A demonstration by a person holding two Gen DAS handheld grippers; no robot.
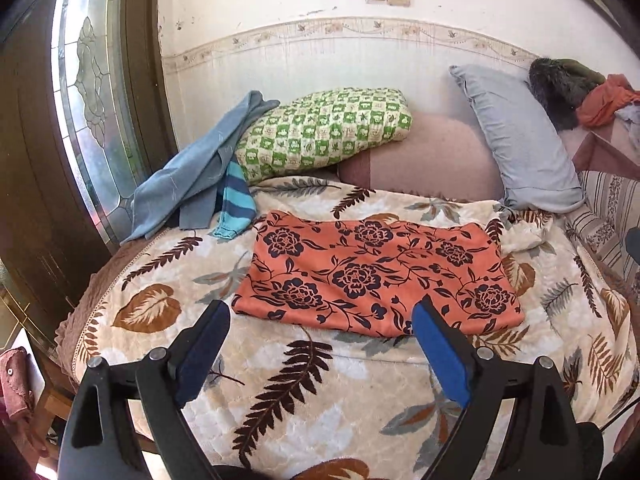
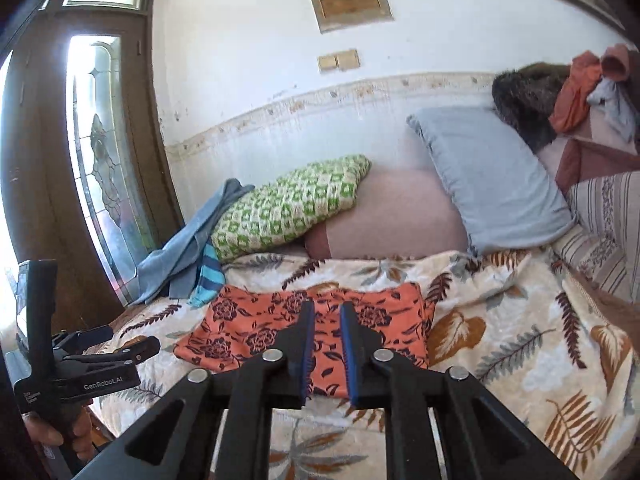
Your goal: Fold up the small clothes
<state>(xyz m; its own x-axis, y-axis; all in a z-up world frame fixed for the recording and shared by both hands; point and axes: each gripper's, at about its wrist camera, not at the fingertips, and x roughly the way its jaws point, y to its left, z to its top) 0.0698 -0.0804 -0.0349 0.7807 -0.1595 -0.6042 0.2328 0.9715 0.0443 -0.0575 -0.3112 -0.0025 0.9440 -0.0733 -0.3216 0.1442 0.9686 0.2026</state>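
Observation:
An orange cloth with dark flowers (image 1: 376, 276) lies folded flat in a rectangle on the leaf-patterned blanket (image 1: 304, 392); it also shows in the right wrist view (image 2: 256, 328). My left gripper (image 1: 322, 316) is open and empty, held just above the cloth's near edge. My right gripper (image 2: 327, 310) has its jaws nearly together with a narrow gap and nothing between them, held above the near side of the cloth. The left gripper also shows at the far left of the right wrist view (image 2: 132, 350).
A blue cloth (image 1: 192, 176) and a striped blue piece (image 1: 236, 204) lie at the back left beside a green checked pillow (image 1: 324, 132). A grey pillow (image 1: 520, 140) leans on the wall at the right. A clothes pile (image 1: 576, 92) sits far right. A glass door (image 1: 92, 100) stands left.

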